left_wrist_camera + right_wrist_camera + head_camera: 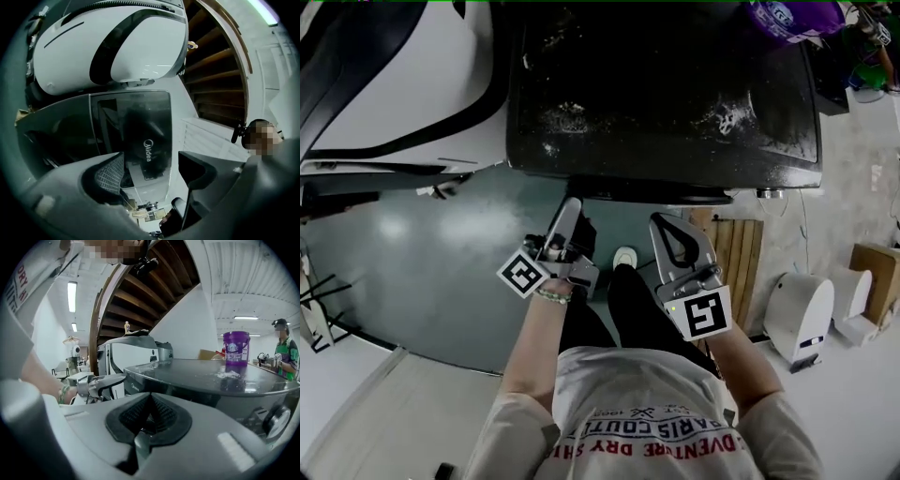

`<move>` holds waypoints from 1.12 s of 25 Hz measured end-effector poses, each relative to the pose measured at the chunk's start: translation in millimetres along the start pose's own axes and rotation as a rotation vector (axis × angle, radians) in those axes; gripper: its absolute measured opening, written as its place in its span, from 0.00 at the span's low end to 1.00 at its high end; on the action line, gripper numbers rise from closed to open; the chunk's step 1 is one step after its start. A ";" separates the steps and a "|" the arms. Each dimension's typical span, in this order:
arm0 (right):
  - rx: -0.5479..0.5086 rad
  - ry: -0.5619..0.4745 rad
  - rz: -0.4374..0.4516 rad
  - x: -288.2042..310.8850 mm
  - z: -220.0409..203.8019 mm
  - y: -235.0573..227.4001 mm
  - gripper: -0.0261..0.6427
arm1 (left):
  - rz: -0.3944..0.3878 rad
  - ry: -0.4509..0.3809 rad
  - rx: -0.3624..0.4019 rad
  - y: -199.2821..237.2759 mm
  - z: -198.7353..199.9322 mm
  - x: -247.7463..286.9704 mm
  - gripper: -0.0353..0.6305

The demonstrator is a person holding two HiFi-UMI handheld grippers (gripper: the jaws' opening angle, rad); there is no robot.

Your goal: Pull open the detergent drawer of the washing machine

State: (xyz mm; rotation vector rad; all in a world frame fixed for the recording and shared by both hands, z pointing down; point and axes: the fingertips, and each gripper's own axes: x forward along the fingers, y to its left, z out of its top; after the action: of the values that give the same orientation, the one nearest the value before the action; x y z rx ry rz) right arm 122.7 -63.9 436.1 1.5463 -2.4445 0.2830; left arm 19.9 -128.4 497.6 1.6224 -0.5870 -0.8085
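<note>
Purple plastic makes the one container here: a bucket (795,17) that stands on the far right corner of the washing machine (666,94). What is inside the bucket I cannot tell. White powder (727,120) lies spilled on the machine's dark top, near the bucket, and more of it is scattered toward the left side of the top.

The detergent drawer is on the front of the washing machine, below the edge of the top. The head view hides that front, and in the gripper views I cannot tell the drawer apart from the dark panel.

Both grippers are in front of the machine and apart from it. The left gripper (577,220) has its fingers spread wide, with nothing between them. The right gripper (667,230) has its fingers pressed together on nothing.

In front of the machine the floor (441,253) is smooth and grey-green. A wooden pallet (736,248) lies beside the machine's right front corner. Left of the machine stands a big white appliance (394,75). Behind the machine a wooden staircase (140,291) rises, and beyond its right side stands a person (283,352).
</note>
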 end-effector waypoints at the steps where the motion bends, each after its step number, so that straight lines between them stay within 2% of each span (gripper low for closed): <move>1: -0.004 0.003 0.010 3.8 -4.0 1.4 0.04 | -0.003 -0.013 -0.002 6.6 1.8 1.4 0.59; 5: -0.020 0.017 0.054 14.3 -18.9 12.6 0.04 | -0.038 -0.051 0.025 19.0 13.0 8.8 0.61; 10: 0.005 0.024 0.090 25.8 -28.9 16.6 0.04 | -0.119 -0.060 0.077 13.2 20.8 22.2 0.61; 18: 0.008 -0.014 0.094 33.8 -33.4 10.2 0.04 | -0.168 -0.132 0.072 13.3 21.4 23.8 0.57; 24: -0.005 -0.050 0.086 32.2 -32.0 14.0 0.04 | -0.198 -0.148 0.028 17.0 23.2 20.7 0.52; 28: -0.042 -0.051 0.067 22.6 -35.1 20.1 0.04 | -0.213 -0.154 0.028 16.8 24.4 18.4 0.50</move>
State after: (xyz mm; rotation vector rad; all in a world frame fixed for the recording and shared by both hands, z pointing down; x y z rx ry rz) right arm 98.4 -64.8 475.5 1.4747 -2.5277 0.2056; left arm 13.6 -160.9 508.4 1.6771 -0.5403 -1.0939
